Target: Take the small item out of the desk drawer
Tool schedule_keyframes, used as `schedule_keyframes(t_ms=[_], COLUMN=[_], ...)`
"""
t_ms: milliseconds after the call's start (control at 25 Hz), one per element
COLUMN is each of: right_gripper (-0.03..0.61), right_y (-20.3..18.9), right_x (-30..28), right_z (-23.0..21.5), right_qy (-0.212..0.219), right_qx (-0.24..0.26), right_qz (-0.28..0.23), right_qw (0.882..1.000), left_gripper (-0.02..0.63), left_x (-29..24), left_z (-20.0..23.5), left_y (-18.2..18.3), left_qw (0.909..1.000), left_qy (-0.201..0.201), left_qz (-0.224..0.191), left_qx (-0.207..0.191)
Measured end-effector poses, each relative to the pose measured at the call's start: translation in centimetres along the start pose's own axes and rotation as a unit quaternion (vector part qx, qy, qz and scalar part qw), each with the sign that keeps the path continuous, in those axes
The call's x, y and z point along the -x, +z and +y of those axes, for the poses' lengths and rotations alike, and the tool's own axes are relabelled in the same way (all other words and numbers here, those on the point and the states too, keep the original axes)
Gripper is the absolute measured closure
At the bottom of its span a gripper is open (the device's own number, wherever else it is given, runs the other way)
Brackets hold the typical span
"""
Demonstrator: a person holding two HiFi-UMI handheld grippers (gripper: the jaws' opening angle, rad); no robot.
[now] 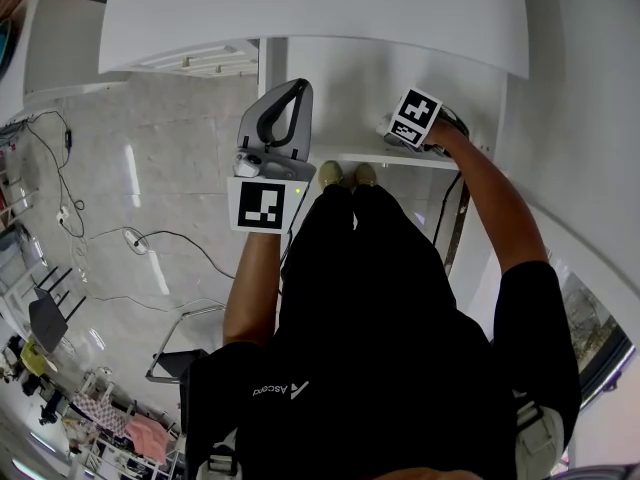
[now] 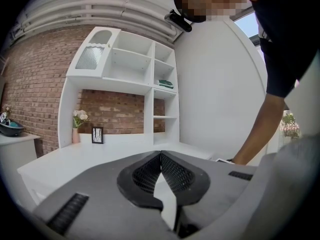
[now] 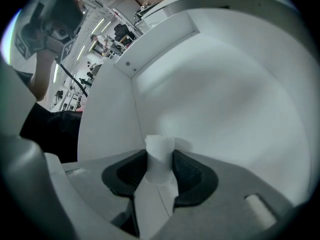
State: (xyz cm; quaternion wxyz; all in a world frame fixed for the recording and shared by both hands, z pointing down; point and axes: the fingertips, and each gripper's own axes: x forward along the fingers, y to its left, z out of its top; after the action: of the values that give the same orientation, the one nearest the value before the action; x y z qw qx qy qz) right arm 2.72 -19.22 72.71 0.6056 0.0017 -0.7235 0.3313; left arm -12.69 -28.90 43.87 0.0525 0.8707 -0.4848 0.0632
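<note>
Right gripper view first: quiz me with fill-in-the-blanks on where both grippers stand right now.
The small item between the jaws of the right gripper is ____ in colour. The left gripper has its jaws shut, with ____ between them. In the head view, the gripper reaching into the drawer is the ____ one.
Missing words: white; nothing; right.

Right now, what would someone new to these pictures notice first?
The right gripper reaches deep into the open white drawer, its jaws closed on a small white item. The left gripper is shut and empty, held up beside the drawer.
</note>
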Motion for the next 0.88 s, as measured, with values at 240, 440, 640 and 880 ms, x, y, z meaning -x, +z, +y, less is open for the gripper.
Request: schedule_keyframes(t_ms=[240,440,640,880], right_gripper=[0.417,0.417,0.417,0.417], right_y=[0.8,2.3,2.9,2.8], right_x=[2.7,7.5,14.2,22.5], right_z=[-0.1,1.3,3.7,7.9], right_qy=[-0.029,-0.075,-0.135,-0.197], right_qx=[0.005,0.02,0.019,0.025], right_qz=[-0.06,-0.164,-0.28,-0.405], right_qw=[0.998,0.983,0.95,0.893], left_gripper=[0.615,0.615,0.615,0.615], left_x=[-0.1,-0.1,-0.3,0.3], left_z=[-1.1,-2.8,-5.4,-8.7], left_y=[0.1,0.9,2.7,5.2], left_qw=[0.9999,0.9994,0.998,0.9958], left_qy=[-0.015,-0.032,-0.057,-0.082], left_qz=[-0.004,-0.009,-0.021,-0.038], left_qx=[-0.005,-0.008,-0.014,-0.016])
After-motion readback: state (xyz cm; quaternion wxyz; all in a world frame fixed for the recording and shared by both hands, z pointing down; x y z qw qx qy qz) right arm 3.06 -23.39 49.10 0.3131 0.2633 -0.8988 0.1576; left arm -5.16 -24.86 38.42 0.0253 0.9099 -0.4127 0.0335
